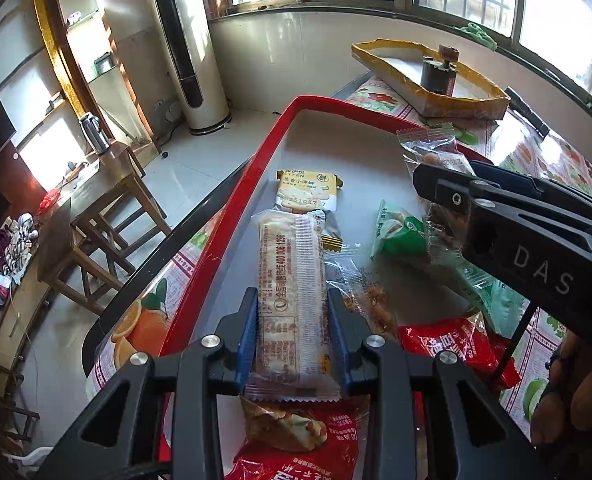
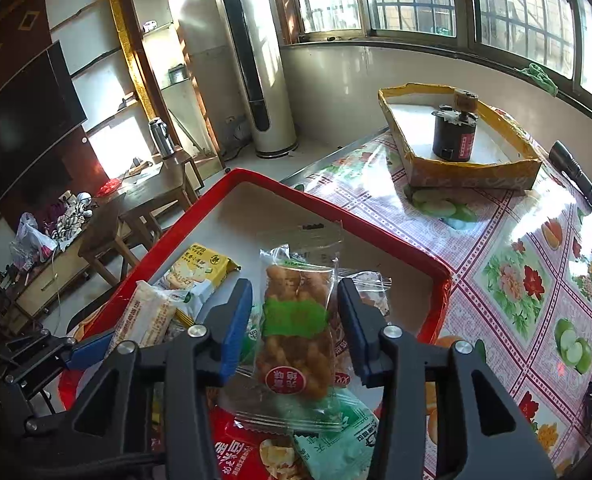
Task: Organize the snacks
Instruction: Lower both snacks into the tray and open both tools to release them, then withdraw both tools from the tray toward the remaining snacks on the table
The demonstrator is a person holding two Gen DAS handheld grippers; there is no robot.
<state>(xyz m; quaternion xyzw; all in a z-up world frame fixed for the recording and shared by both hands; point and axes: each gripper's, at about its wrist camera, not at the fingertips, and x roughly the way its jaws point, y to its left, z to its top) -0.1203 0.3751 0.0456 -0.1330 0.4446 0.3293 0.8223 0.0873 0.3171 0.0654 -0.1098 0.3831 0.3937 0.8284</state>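
Note:
A red-rimmed tray [image 1: 264, 160] [image 2: 296, 192] holds several snack packs. My left gripper [image 1: 292, 294] is shut on a long clear cracker pack [image 1: 290, 248] [image 2: 144, 316], its blue pads pressing both long sides above the tray. My right gripper [image 2: 294, 285] stands open around a clear pack of fried dough twists [image 2: 296, 344] with a green label; a gap shows on each side. That pack lies on a green pack [image 2: 335, 440] and a red pack [image 2: 248, 448]. A yellow cracker pack [image 1: 307, 188] [image 2: 200, 272] lies farther back in the tray. The right gripper's body [image 1: 455, 192] shows at right.
The tray sits on a table with a flowered cloth [image 2: 515, 280]. Behind it stands a yellow-edged cardboard box [image 2: 467, 176] holding a black cylinder [image 2: 453, 136], with a black flashlight [image 2: 573, 172] beside it. The table's edge drops to the floor at left, near wooden stools [image 1: 108, 216].

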